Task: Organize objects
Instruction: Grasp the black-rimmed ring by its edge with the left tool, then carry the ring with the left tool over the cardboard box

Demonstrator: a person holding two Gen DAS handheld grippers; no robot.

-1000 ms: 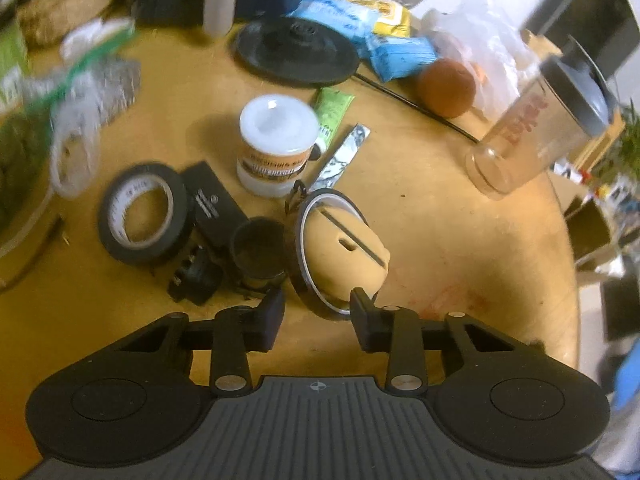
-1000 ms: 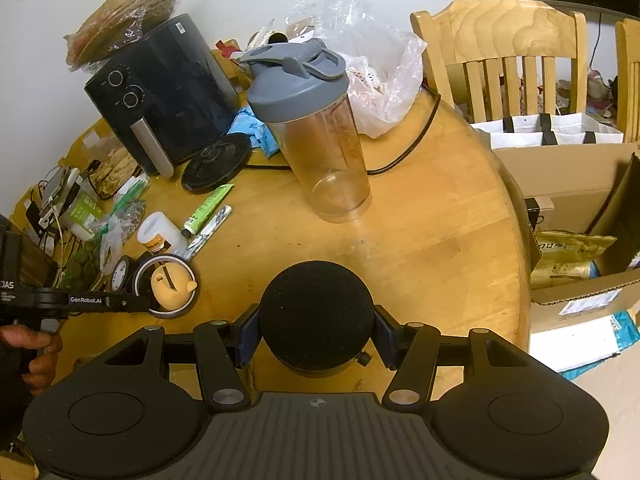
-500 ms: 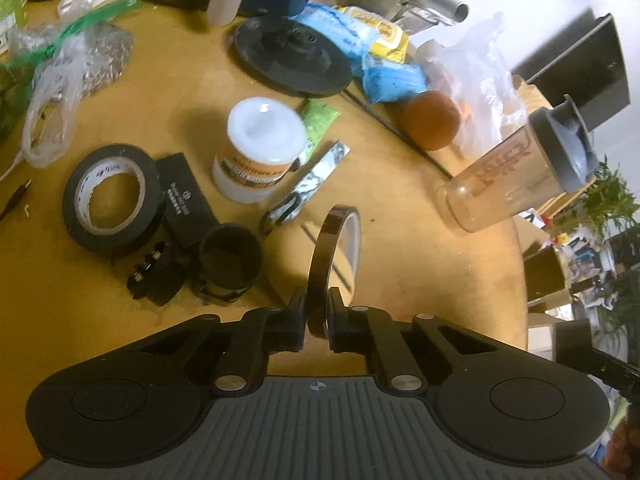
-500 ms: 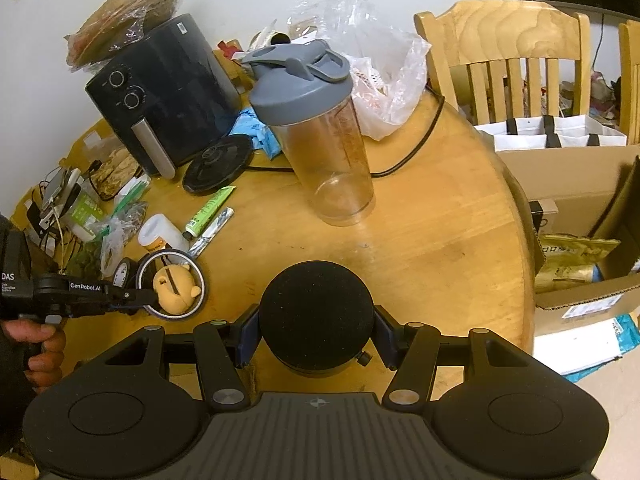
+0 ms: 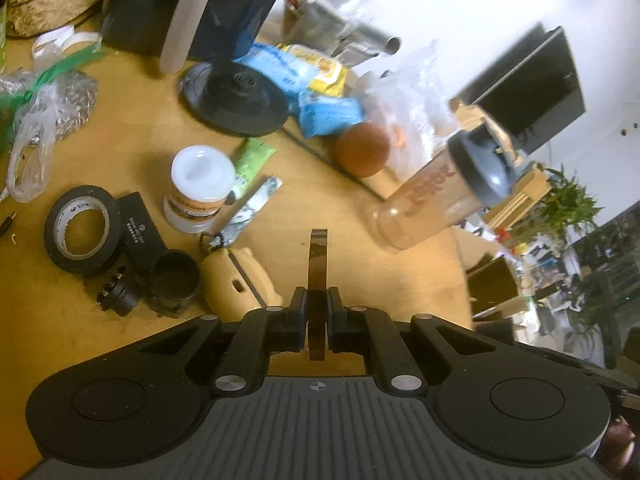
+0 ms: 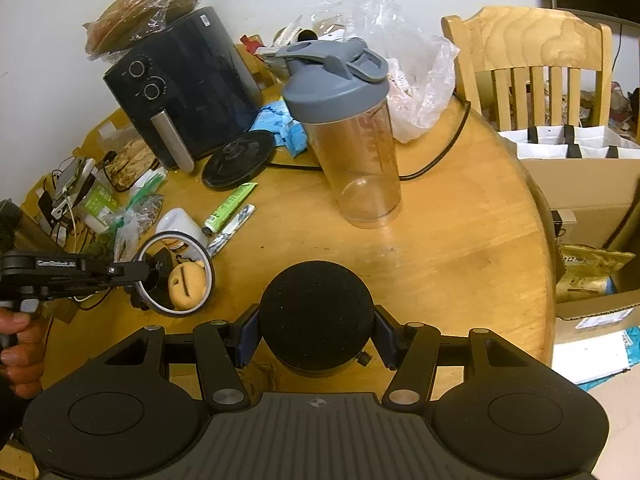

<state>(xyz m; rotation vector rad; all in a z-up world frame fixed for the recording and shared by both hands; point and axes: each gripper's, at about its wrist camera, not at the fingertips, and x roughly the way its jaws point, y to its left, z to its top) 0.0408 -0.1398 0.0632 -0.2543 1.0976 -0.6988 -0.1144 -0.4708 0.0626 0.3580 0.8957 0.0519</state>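
Tape ring [image 5: 317,256] lifted, probably off figurine [image 6: 187,285].

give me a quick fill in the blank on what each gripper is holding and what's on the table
1. The left gripper is shut on a thin ring of ____.
2. The right gripper is clamped on a round black ____ object.
3. The shaker bottle has a ____ lid.
4. The wooden figure lies on the table beside a small black ____.

Missing words: tape; foam; grey; cup

Two close wrist views, shared table [image 5: 384,248]
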